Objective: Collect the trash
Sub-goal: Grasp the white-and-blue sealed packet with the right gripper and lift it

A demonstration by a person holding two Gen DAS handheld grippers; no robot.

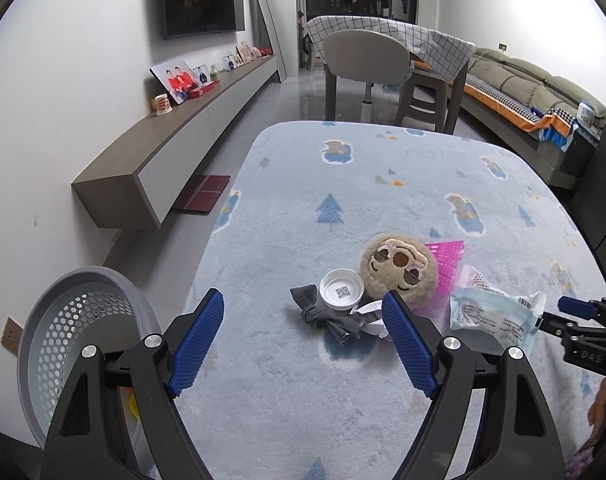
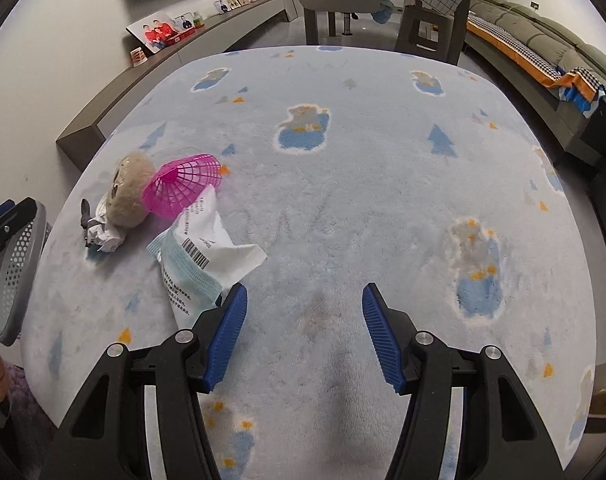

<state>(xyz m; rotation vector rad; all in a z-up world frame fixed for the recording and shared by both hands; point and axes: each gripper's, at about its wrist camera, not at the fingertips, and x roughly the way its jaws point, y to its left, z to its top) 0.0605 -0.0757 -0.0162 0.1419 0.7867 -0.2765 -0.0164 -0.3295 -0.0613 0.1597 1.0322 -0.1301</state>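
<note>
- Left gripper [image 1: 303,340]: low centre of the left view, jaws spread wide, nothing between them, above the rug [image 1: 287,392].
- Right gripper [image 2: 305,330]: low centre of the right view, jaws apart and empty, left finger just beside the wrapper [image 2: 201,258].
- Trash clustered mid-frame in the left view: white lid [image 1: 341,290], dark cloth [image 1: 323,316], crumpled paper [image 1: 371,320], wrapper at right.
- Plush toy [image 1: 399,270] just behind the lid, touching a pink mesh piece [image 1: 449,262].
- Perforated grey bin [image 1: 75,344] at lower left, off the rug.
</note>
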